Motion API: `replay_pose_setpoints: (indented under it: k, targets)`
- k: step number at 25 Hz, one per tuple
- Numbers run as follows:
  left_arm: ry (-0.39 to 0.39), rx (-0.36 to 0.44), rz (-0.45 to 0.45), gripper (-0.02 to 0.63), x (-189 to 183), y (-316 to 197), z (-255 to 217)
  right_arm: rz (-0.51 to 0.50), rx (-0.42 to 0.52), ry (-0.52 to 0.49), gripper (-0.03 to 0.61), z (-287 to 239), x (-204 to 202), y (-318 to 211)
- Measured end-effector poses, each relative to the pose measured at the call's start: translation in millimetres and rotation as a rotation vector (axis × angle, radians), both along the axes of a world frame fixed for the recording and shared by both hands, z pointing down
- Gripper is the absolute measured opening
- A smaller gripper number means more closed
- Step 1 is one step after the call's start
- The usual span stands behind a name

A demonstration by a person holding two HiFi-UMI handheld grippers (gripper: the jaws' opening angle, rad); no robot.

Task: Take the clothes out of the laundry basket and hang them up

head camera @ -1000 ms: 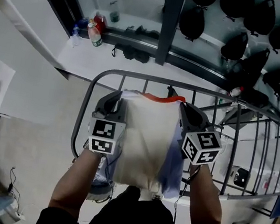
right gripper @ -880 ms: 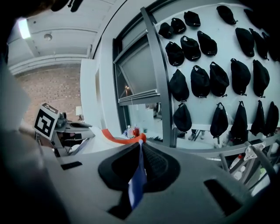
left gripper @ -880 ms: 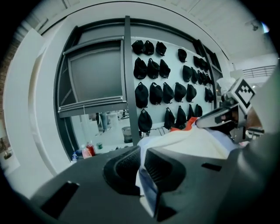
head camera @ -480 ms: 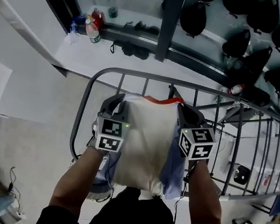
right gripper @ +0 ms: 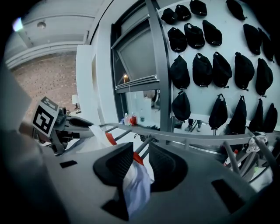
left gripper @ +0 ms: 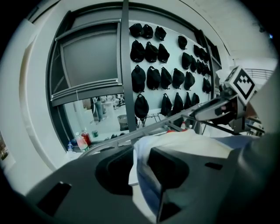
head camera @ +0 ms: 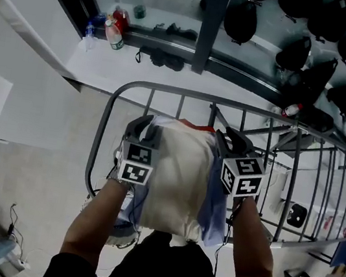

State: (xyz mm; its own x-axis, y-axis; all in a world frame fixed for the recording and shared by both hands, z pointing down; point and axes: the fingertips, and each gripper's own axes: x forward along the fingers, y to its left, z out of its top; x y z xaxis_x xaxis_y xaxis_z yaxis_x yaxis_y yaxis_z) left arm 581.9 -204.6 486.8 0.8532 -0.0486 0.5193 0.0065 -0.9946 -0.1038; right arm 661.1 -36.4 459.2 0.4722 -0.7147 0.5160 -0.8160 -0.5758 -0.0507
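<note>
Two bare forearms reach forward from the bottom of the head view, each carrying a grey two-jaw tool topped by a cube of black-and-white square markers. The left tool [head camera: 144, 124] and the right tool [head camera: 231, 138] sit a little lower below the rack's top rail than a second ago. Both tools' jaws have just been opening and now stand narrowly apart, with the cloth's edge loose between them. The cream fabric garment with a pale blue layer [head camera: 179, 181] drapes between the tools over the grey metal tube drying rack [head camera: 168, 91], and less of its orange-red edge shows than before. Beyond, plastic bottles [head camera: 115, 31] stand on a window ledge, their labels too small to read, and black caps [head camera: 298, 57] hang on the pale wall.
</note>
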Motion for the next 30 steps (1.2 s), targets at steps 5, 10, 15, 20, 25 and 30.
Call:
replay_pose_setpoints:
  k: [5,10,15,20,25,30]
  targets:
    - [-0.009,-0.002,0.005,0.191,-4.8,-0.7,0.8,0.004,0.009,0.001,0.121,-2.2,-0.4,-0.4]
    - [0.009,-0.001,-0.004,0.221,-13.9,-5.2,-6.9,-0.003,0.02,0.011,0.123,-8.9,-4.7,-1.7]
    - [0.064,-0.016,-0.027,0.225,-22.6,-4.1,-23.6,-0.02,0.035,0.022,0.127,-17.3,-12.4,-2.8]
    - [0.102,0.002,-0.034,0.225,-33.6,4.1,-44.1,-0.044,0.05,0.036,0.129,-29.2,-24.3,-3.1]
    - [0.129,0.015,-0.045,0.225,-48.1,15.6,-60.3,-0.068,0.075,0.05,0.129,-42.7,-37.9,0.7]
    - [0.147,0.024,-0.067,0.225,-68.0,31.8,-72.9,-0.096,0.1,0.067,0.129,-56.5,-56.1,11.9]
